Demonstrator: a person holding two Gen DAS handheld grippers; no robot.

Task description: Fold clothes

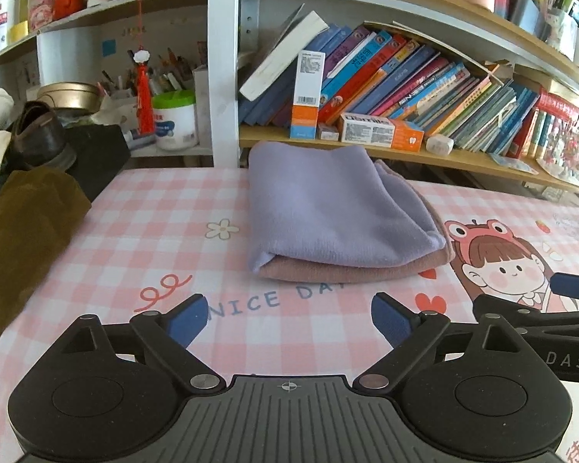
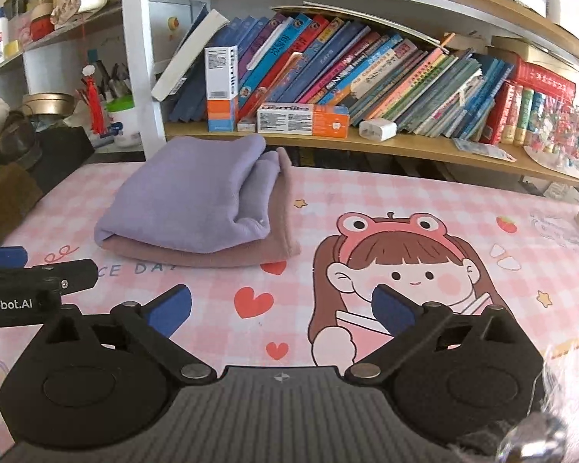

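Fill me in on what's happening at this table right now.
A person is folding clothes with handheld tongs, one pair in each hand. A lilac cloth lies folded on top of a folded pink cloth on the checked tablecloth, in front of the bookshelf. The left tongs and right tongs are both wide open, holding nothing, on the near side of the stack and clear of it. The fold looks done.

Home study corner or bedroom. Wooden shelves point(image 1: 424, 156) crammed with leaning children's books point(image 2: 366, 73), toothpaste boxes point(image 2: 302, 118), lotion bottles point(image 1: 3, 15), pen pots; table under pink checked cartoon-girl cloth point(image 2: 482, 200); folded clothes point(image 1: 339, 212) on it, leather shoe point(image 1: 38, 135) alongside
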